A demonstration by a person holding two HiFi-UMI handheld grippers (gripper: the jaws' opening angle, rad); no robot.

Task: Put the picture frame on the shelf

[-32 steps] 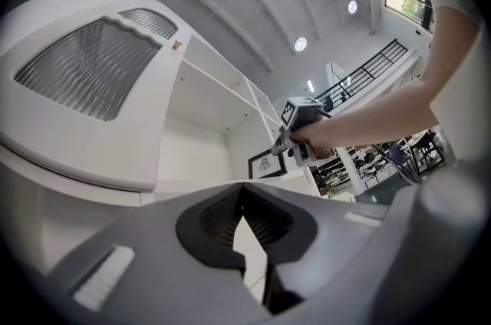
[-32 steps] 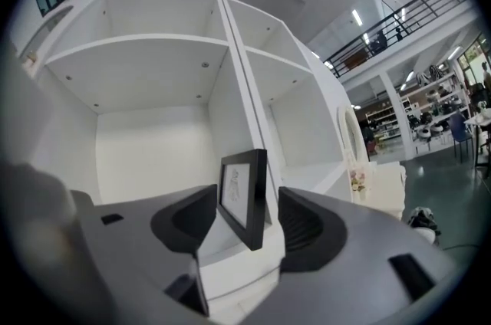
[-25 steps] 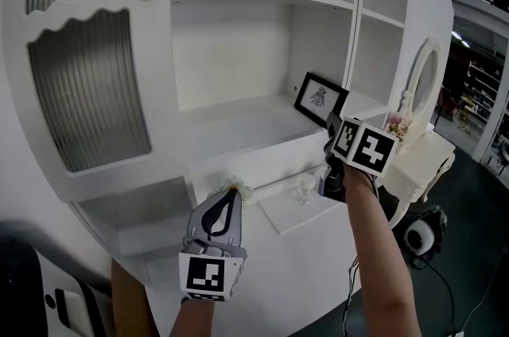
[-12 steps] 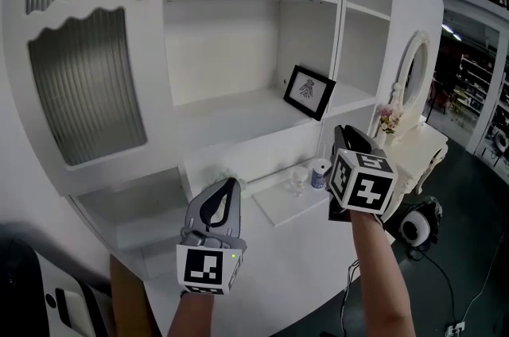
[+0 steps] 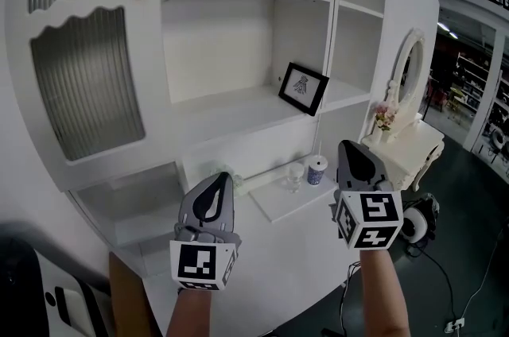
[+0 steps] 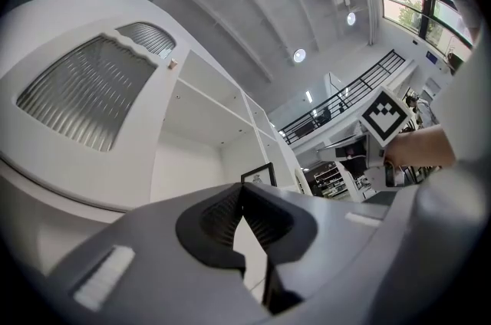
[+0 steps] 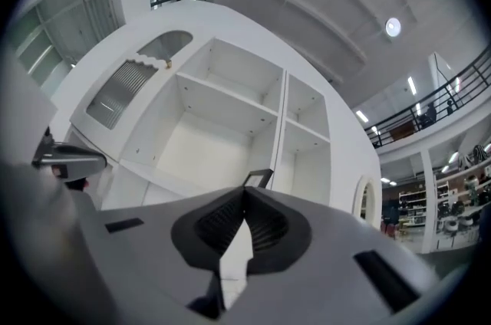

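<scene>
The black picture frame (image 5: 303,88) stands on the white shelf (image 5: 231,111), leaning back against the upright divider; it also peeks above the jaws in the left gripper view (image 6: 259,175) and the right gripper view (image 7: 258,178). My right gripper (image 5: 347,145) is held well below and in front of the shelf, shut, with nothing between its fingers. My left gripper (image 5: 224,177) hovers lower left, its jaws shut and empty too. Both point up toward the cabinet.
A small glass (image 5: 295,175) and a blue-banded cup (image 5: 316,169) sit on a white ledge (image 5: 274,210) under the shelf. A ribbed cabinet door (image 5: 87,81) is at left. At right stands a white vanity (image 5: 413,145) with an oval mirror (image 5: 408,73) and flowers (image 5: 384,117).
My right gripper has drawn back from the frame, down and toward me, and its jaws have closed empty. The frame stays on the shelf. The left gripper has barely moved.
</scene>
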